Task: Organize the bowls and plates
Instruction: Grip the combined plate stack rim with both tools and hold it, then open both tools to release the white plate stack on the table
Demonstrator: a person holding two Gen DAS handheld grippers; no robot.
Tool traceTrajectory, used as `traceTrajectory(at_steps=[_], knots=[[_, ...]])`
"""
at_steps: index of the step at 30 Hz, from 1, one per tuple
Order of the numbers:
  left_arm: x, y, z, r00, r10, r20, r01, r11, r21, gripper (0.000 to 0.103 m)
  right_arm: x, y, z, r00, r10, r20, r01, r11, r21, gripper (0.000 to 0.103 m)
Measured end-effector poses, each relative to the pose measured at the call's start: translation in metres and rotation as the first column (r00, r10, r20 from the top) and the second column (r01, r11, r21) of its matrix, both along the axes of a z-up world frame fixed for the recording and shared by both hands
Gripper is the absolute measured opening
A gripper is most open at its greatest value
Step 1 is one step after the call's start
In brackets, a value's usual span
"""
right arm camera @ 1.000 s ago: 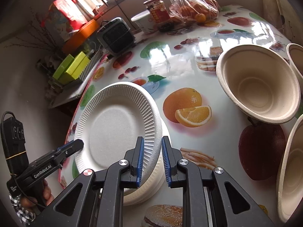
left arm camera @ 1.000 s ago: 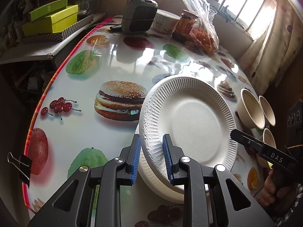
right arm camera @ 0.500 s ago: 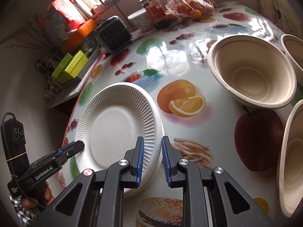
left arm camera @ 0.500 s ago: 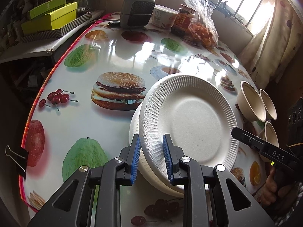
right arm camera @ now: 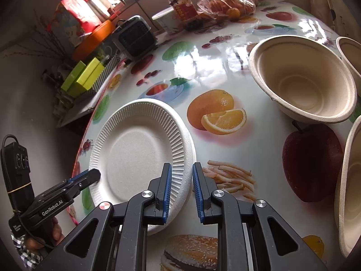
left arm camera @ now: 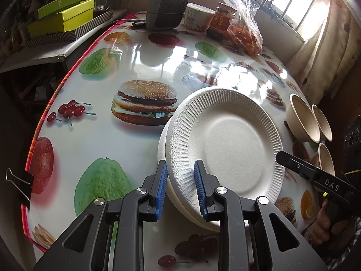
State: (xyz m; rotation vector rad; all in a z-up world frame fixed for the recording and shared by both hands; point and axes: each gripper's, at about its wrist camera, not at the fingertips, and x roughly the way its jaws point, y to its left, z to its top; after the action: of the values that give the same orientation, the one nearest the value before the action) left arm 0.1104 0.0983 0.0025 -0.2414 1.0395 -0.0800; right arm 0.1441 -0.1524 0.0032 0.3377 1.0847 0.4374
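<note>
Left wrist view: the left tool (left arm camera: pixel 180 187) angles steeply down, its blue pads pinching the near rim of the top plate (left arm camera: pixel 230 144), which sits tilted on a stack on the counter (left arm camera: pixel 135 63). The right tool (left arm camera: pixel 293 164) reaches in from the right, near three bowls (left arm camera: pixel 302 122).

Right wrist view: the right tool (right arm camera: pixel 181 192) slants down, pinching the plate (right arm camera: pixel 137 158) at its right rim; the left tool (right arm camera: pixel 90 176) grips the opposite edge. A bowl (right arm camera: pixel 302 79) stands well apart.

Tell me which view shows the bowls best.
The right wrist view: one bowl sits close and open to its inside, with parts of two more at the right edge. The left wrist view shows all three bowls, small and crowded together at its right edge.
</note>
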Motion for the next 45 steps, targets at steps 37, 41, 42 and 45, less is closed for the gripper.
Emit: traceTrajectory(at_steps=[37,41,42,45], knots=[[0.003,0.0,-0.007,1.0,0.023,0.0,-0.023,1.0,0.021,0.038,0.007,-0.002,-0.001,1.0,-0.006,0.008,0.007,1.0,-0.009,0.019],[0.0,0.0,-0.003,0.999,0.034,0.02,-0.035,0.998,0.047,0.038,0.006,-0.006,0.001,1.0,-0.015,0.018,0.015,1.0,-0.01,0.027],[0.0,0.0,-0.002,0.999,0.036,0.025,-0.037,0.998,0.054,0.038,0.005,-0.006,0.002,1.0,-0.018,0.025,0.018,1.0,-0.014,0.028],[-0.002,-0.002,0.004,0.998,0.043,0.053,-0.048,0.994,0.095,0.038,0.003,-0.008,0.007,0.998,-0.026,0.055,0.027,0.999,-0.021,0.032]])
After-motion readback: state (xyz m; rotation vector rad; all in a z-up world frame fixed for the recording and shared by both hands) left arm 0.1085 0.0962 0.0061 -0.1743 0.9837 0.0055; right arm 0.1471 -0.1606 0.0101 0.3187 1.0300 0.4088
